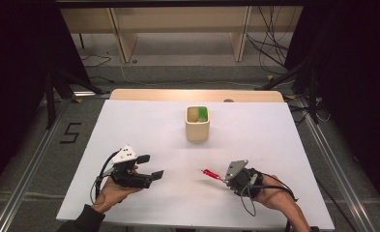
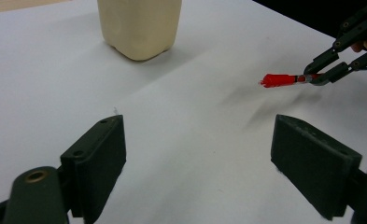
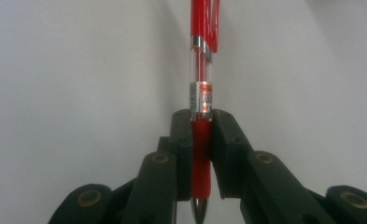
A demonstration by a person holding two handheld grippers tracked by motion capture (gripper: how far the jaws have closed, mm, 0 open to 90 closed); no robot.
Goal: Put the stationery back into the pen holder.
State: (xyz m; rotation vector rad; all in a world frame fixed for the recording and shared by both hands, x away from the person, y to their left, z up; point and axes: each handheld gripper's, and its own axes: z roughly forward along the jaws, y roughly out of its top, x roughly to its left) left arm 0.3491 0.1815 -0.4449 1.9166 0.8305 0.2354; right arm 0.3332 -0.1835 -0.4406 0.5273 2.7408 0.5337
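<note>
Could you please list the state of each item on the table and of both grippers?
Red pen: clamped at its grip, cap end pointing away.
Right gripper: jaws shut on the pen.
Left gripper: jaws open, nothing between them.
Beige cup: upright, something green inside.

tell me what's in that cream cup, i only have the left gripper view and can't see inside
Observer: From the high view, the cream cup holds something green on its right side.
Operator: which part of the pen is clamped
Observer: In the right gripper view, the right gripper is shut on the red pen at its rubber grip, with the writing tip pointing back toward the hand.
Operator: is my own gripper carrying anything
Observer: No, the high view shows the left gripper open with nothing in it, over the white table.
</note>
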